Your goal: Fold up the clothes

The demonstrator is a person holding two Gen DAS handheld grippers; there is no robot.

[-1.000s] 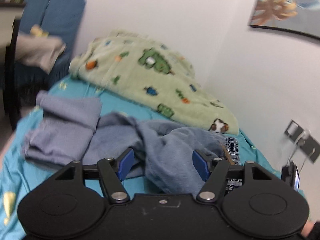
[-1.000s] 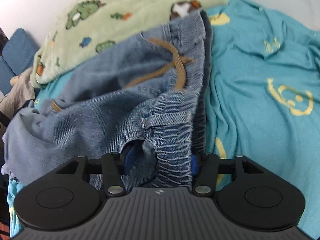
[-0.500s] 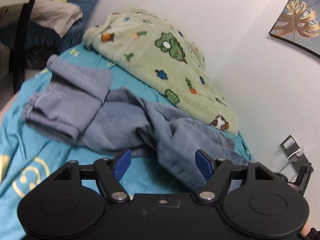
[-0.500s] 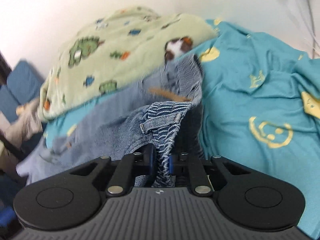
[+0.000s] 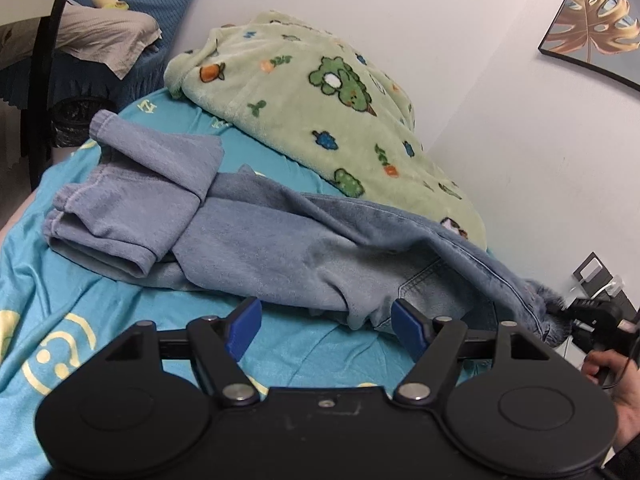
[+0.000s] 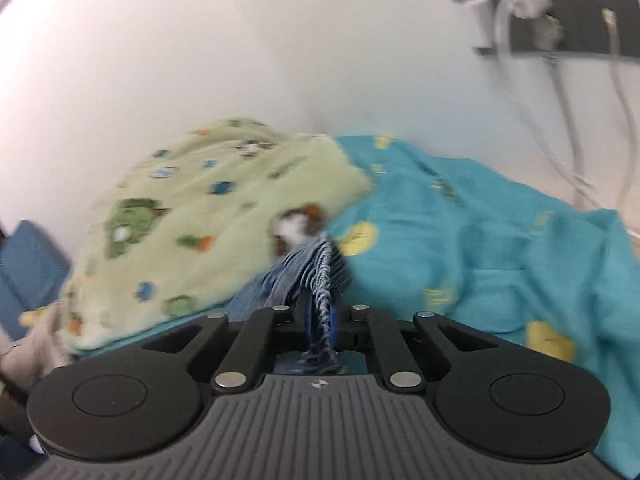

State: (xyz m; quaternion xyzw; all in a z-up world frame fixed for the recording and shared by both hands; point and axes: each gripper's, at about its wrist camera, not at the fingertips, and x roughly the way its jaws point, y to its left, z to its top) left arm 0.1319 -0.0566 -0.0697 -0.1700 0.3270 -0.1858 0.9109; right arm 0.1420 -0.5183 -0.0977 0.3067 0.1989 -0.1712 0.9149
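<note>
Blue jeans [image 5: 304,248] lie stretched across the teal bed sheet [image 5: 60,320], legs toward a folded grey-blue garment [image 5: 132,200] at the left. My left gripper [image 5: 326,326] is open just in front of the jeans' seat, nothing between its blue pads. My right gripper [image 6: 319,316] is shut on the jeans' elastic waistband [image 6: 316,268], lifted off the bed. In the left wrist view the right gripper [image 5: 592,316] shows at the far right, pulling the waistband end taut, with a hand behind it.
A green cartoon-print blanket [image 5: 320,100] is heaped along the white wall behind the jeans. A wall socket with cables [image 6: 560,40] sits at the right. A dark chair frame [image 5: 44,80] and blue seat with beige cloth stand at the far left.
The right gripper shut on the waistband and pulled it up and away, stretching the jeans out. The left gripper stayed open and drew back along the bed.
</note>
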